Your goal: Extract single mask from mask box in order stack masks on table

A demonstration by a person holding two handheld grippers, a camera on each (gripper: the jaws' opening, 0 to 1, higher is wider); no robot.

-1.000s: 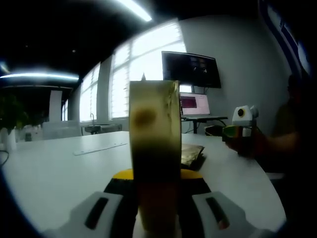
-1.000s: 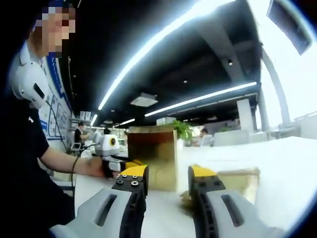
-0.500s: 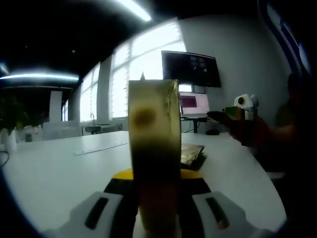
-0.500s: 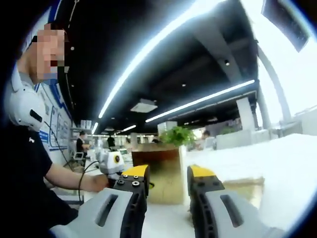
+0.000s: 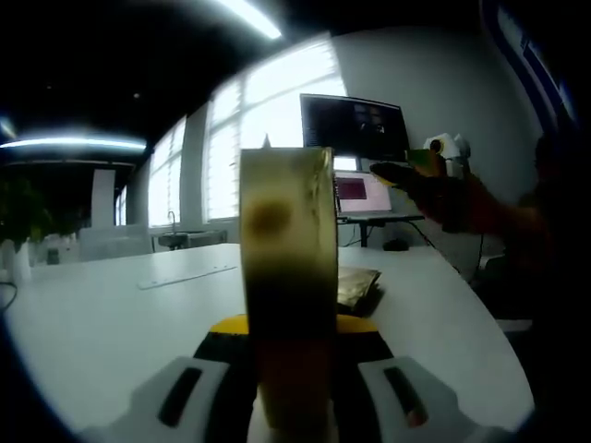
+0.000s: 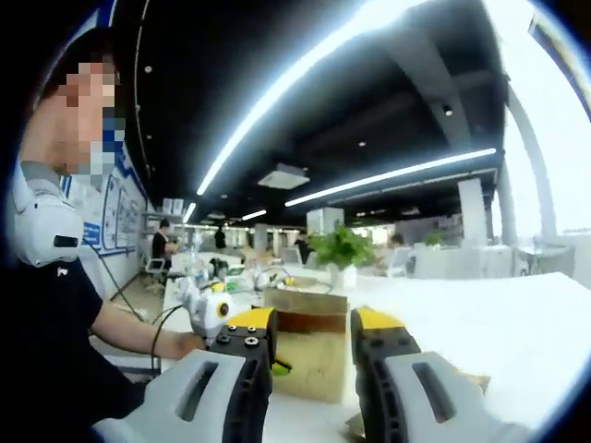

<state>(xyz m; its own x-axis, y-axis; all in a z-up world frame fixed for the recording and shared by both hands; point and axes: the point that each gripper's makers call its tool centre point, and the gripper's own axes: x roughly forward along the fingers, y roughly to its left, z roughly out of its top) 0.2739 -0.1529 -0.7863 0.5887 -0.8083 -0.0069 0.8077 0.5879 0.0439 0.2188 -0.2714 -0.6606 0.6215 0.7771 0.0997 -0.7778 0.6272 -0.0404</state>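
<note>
The mask box [image 5: 286, 268], a tall tan carton, stands upright on the white table [image 5: 102, 323], and my left gripper [image 5: 288, 325] is shut on its lower part. A flat packet of masks [image 5: 356, 287] lies on the table just behind the box to the right. My right gripper [image 5: 416, 168] hangs in a hand high at the right, above the table. In the right gripper view my right gripper [image 6: 312, 325] is open with nothing between its yellow tips, and the mask box [image 6: 312, 365] stands beyond them, with the left gripper [image 6: 214, 314] at its left side.
A dark monitor [image 5: 356, 129] and a lit laptop [image 5: 362, 196] stand at the table's far end. A thin flat strip [image 5: 186, 275] lies on the far left of the table. The person's torso and arm [image 6: 65, 341] take up the left of the right gripper view.
My right gripper has risen off the table and moved up and left in the left gripper view. The box sits lower in the right gripper view. The left gripper and box have not moved.
</note>
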